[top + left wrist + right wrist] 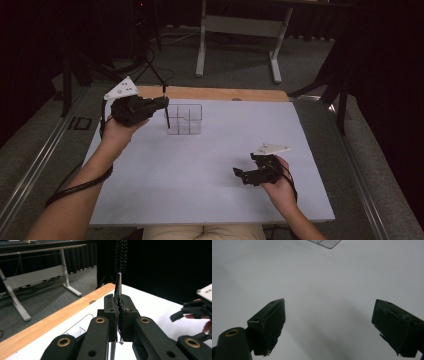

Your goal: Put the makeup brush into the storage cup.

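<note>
One unmarked dark pen (166,111) in left gripper (162,102) beside clear organizer (184,119)

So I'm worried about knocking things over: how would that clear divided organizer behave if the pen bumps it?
The clear organizer looks thin-walled and holds nothing, so it is probably light and would slide on the smooth white tabletop. Its low, broad shape makes tipping unlikely. The pen in the left hand-held gripper looks rigid, so it would likely push rather than bend.
</note>
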Demonstrator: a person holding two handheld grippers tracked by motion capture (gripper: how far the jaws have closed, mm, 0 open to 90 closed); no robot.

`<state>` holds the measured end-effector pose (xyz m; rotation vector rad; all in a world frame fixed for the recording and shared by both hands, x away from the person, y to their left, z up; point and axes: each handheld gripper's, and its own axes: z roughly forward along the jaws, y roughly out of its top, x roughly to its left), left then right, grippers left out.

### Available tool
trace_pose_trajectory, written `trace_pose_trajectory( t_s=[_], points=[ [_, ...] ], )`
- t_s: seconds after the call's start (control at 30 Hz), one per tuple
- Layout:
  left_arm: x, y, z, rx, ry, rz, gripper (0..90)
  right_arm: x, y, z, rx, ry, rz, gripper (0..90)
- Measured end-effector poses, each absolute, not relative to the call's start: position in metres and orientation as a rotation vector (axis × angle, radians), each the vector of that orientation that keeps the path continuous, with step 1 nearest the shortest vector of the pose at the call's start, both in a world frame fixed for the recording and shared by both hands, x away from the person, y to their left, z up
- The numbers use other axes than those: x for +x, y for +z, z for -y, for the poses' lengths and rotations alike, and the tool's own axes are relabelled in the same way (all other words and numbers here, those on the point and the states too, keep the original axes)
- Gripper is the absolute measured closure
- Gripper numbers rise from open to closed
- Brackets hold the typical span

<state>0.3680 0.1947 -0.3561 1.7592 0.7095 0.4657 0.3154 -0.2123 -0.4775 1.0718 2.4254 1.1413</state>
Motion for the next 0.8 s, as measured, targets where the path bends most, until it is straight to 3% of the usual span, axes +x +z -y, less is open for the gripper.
trace_pose_trajectory(
  t_s=[0.8],
  points=[
    [0.422,-0.372,-0.193,1.732,0.57,-0.786,86.6,0.318,-0.477,0.224,1.079,1.155,-2.38,12.0]
  ],
)
